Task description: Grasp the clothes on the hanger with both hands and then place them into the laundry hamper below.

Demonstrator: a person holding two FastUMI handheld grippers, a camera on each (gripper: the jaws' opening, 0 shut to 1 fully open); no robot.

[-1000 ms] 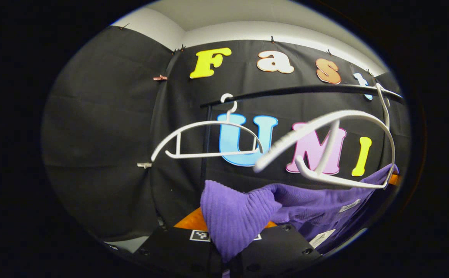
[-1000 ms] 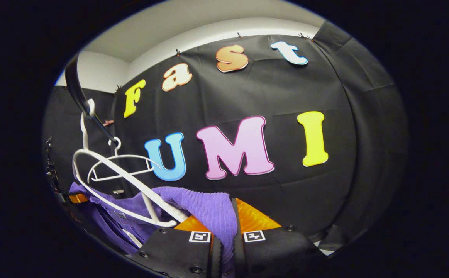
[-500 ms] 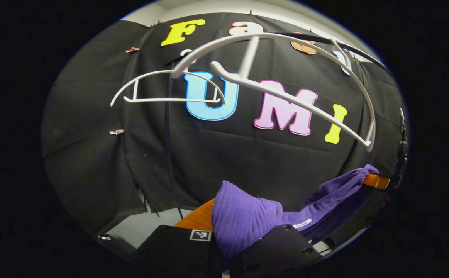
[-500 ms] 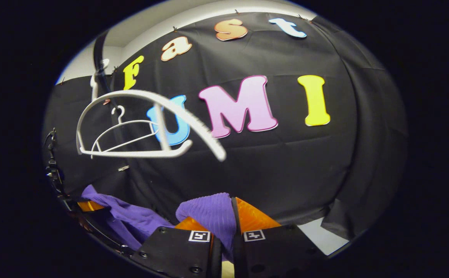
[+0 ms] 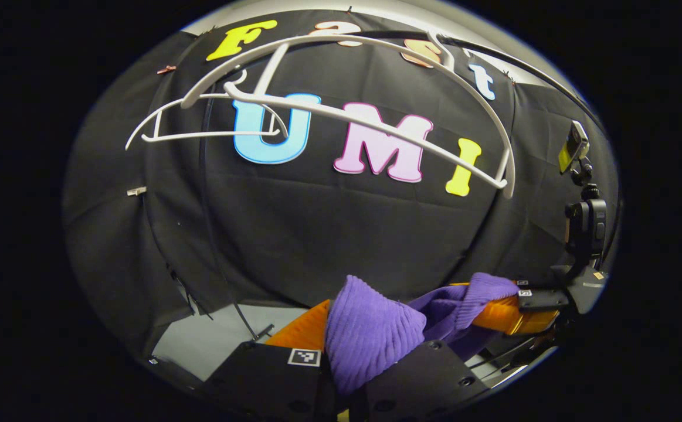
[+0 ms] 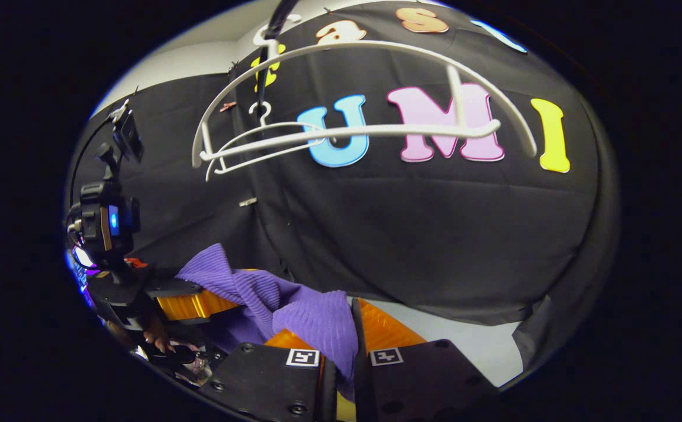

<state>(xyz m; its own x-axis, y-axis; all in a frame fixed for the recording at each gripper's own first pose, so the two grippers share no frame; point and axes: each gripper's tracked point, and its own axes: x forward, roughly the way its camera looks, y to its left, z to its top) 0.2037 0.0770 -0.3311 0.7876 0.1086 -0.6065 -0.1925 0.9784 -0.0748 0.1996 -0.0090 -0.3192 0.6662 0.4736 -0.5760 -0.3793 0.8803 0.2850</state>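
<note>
Here the left gripper (image 5: 357,357), at the bottom centre of the left gripper view, is pinching a bunched fold of the purple ribbed knit garment (image 5: 370,331) between its two fingers, narrowed onto the cloth. In the right gripper view the right gripper (image 6: 341,351) is doing the same at the bottom centre of its frame, with another fold of that garment (image 6: 317,322) squeezed between its nearly closed fingers. The rest of the fabric is sagging between the two grippers, stretching toward the lower right of the left gripper view and toward the lower left of the right gripper view, where the opposite gripper is showing farther off with cloth draped over its fingers.

Further out, the white plastic clothes hanger (image 5: 376,94) is hanging bare across the upper part of the left gripper view, and a second white hanger (image 5: 200,126) is hanging behind it at the upper left. Both are hooked on the thin black rail (image 6: 273,29) that is crossing the top of the right gripper view.

By the look of it, the garment is already off the hanger and held well below it, so the grasp and removal seem done. Lowering the cloth and releasing it into the hamper is what is left.
</note>
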